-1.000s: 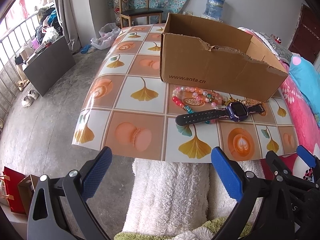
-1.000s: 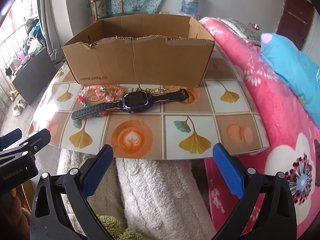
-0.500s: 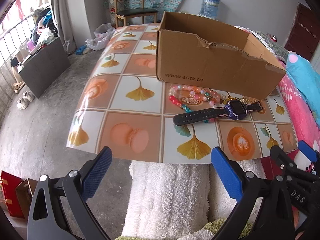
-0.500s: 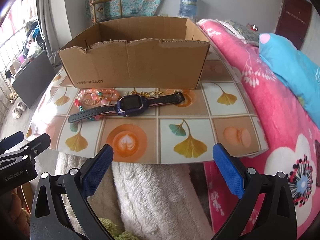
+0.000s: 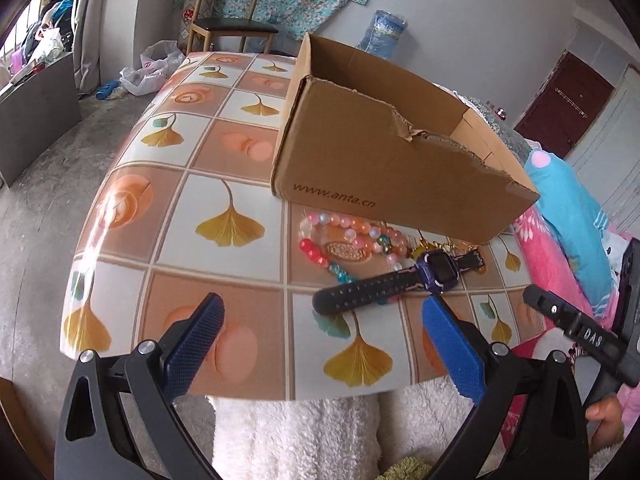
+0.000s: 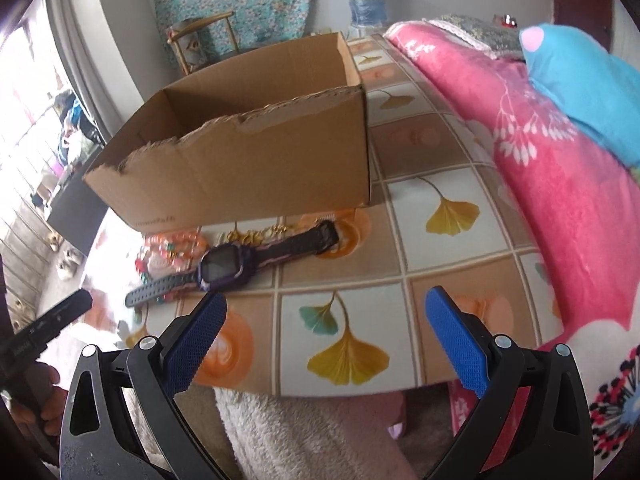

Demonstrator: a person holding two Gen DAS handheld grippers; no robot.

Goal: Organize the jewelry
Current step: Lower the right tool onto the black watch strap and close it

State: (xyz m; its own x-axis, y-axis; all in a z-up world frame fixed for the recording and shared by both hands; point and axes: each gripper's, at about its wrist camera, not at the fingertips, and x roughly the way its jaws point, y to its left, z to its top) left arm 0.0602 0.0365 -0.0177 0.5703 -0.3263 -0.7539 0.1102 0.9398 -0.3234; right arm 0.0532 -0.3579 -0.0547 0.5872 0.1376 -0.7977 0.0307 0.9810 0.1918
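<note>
A purple smartwatch with a dark strap (image 5: 404,282) (image 6: 236,266) lies on the tiled table in front of an open cardboard box (image 5: 400,160) (image 6: 256,152). Pink bead bracelets (image 5: 348,240) (image 6: 172,248) and a gold chain (image 5: 436,246) (image 6: 256,234) lie between the watch and the box. My left gripper (image 5: 324,344) is open and empty, low over the table's near edge, short of the watch. My right gripper (image 6: 326,340) is open and empty, near the front edge, to the right of the watch.
The table's patterned cover (image 5: 224,216) ends just ahead of both grippers, above a white fluffy cloth (image 5: 296,436). A pink blanket (image 6: 560,168) and a blue pillow (image 6: 592,80) lie at the right. A wooden chair (image 5: 228,20) stands behind the table.
Both grippers have moved forward and lower toward the table; the watch and the box look larger. The right view has swung right. Both grippers stay open. The jewelry has not moved.
</note>
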